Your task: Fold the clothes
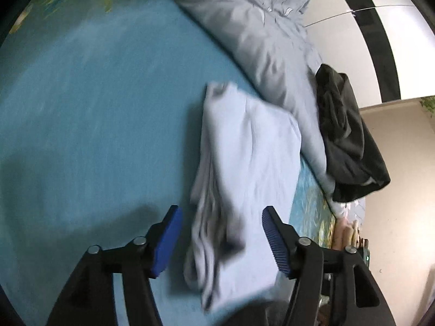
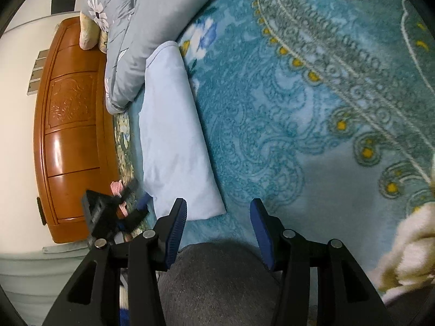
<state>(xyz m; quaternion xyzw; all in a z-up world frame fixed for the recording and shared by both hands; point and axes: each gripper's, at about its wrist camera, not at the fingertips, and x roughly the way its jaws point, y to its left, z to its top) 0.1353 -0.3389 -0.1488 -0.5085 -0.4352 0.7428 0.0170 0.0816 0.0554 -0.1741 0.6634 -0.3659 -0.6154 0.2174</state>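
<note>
A folded pale blue garment (image 1: 244, 179) lies on the teal bedspread (image 1: 95, 108). My left gripper (image 1: 221, 240) is open and hovers over the garment's near layered edge, one blue pad on each side. In the right wrist view the same folded garment (image 2: 174, 141) lies flat on the patterned teal bedspread (image 2: 299, 108). My right gripper (image 2: 218, 231) is open and empty, just short of the garment's near corner. The left gripper (image 2: 141, 203) shows at the garment's left edge in that view.
A grey quilt (image 1: 258, 35) lies bunched along the far side of the bed, with a dark garment (image 1: 348, 135) on its end. A wooden headboard (image 2: 73, 135) stands at the left. A grey-clad knee (image 2: 217, 285) sits under the right gripper.
</note>
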